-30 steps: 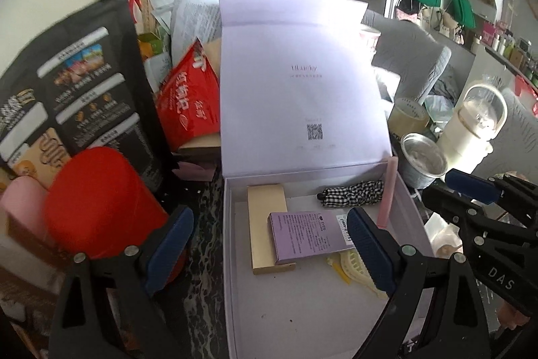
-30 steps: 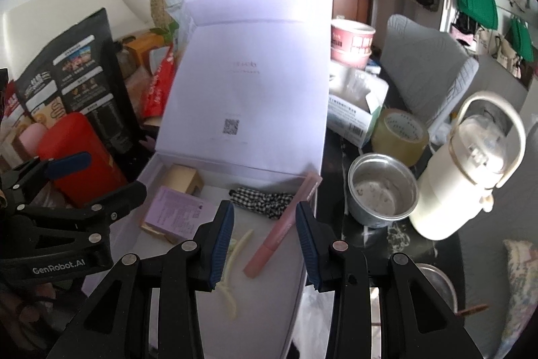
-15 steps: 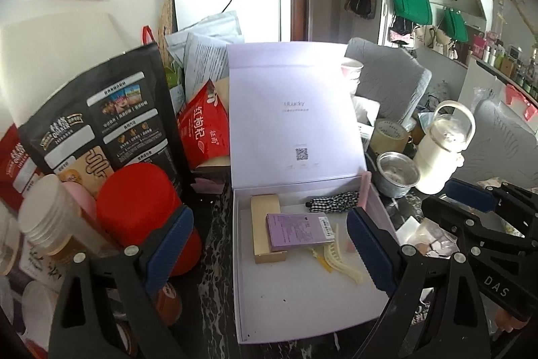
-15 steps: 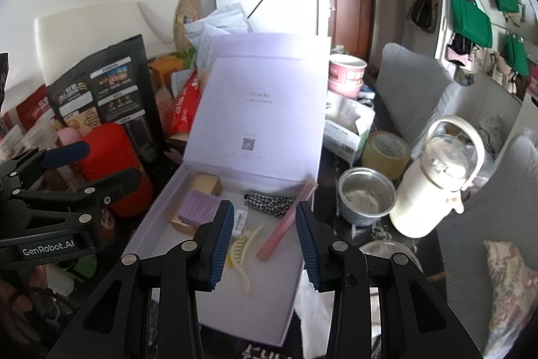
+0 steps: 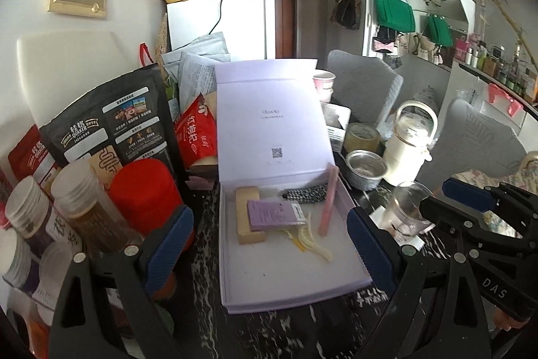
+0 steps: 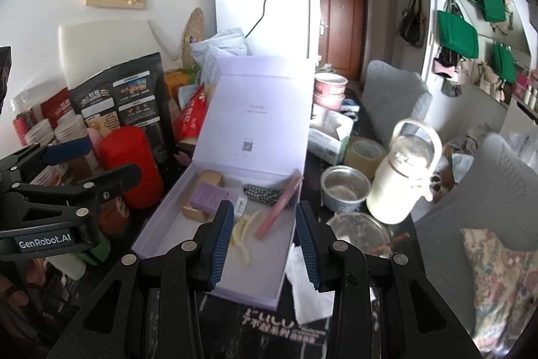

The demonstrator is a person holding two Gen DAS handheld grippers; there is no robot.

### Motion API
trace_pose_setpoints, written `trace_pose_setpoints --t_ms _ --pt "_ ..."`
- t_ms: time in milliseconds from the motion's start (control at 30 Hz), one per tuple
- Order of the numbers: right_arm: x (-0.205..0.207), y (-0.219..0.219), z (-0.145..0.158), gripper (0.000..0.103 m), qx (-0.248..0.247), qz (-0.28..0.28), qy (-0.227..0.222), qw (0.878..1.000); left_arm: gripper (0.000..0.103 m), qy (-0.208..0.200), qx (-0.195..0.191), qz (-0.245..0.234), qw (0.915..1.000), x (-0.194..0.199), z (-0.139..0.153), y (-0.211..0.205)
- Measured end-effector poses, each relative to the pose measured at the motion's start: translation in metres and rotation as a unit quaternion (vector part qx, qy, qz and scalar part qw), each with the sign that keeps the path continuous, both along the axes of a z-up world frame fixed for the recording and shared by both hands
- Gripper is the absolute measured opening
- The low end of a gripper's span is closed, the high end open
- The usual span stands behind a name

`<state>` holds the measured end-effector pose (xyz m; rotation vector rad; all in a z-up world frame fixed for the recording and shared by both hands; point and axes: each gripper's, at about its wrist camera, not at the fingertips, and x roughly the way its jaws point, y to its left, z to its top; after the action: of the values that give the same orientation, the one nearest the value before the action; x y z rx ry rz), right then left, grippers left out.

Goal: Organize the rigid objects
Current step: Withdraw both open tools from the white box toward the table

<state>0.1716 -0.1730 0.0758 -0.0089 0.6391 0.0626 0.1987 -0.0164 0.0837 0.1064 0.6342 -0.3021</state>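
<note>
Lighting: soft daylight filling the room, shadows staying faint. Glare: washing out the white jug (image 6: 401, 177) and the box lid (image 6: 259, 110). Distortion: fisheye bending edges, corners vignetting black. Blur: softening the periphery slightly.

My pads (image 6: 222, 239) were blue on black fingers. Box (image 5: 289, 278): pale lilac. Inside: tan block (image 5: 247, 217), purple carton (image 5: 272, 215), black-and-white checked pouch (image 5: 307, 193), pink stick (image 5: 329, 202), cream comb (image 5: 314, 243). Beside: red canister (image 5: 143, 190).

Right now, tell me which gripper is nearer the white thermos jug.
Right. The right gripper hangs above the open box's near end, beside the white thermos jug; the left gripper sits farther off, across the box.
</note>
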Motion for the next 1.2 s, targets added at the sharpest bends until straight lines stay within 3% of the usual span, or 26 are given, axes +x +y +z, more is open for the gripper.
trace_pose_setpoints --t_ms 567,1200 --pt "-0.077 -0.01 -0.015 0.04 0.002 -0.019 0.006 1.0 0.094 0.016 -0.001 -0.023 0.9996 -0.069 -0.022 -0.008" --pt "-0.117 -0.007 -0.073 0.046 0.039 -0.019 0.055 0.998 0.094 0.063 0.014 -0.049 0.9967 -0.099 -0.064 0.0"
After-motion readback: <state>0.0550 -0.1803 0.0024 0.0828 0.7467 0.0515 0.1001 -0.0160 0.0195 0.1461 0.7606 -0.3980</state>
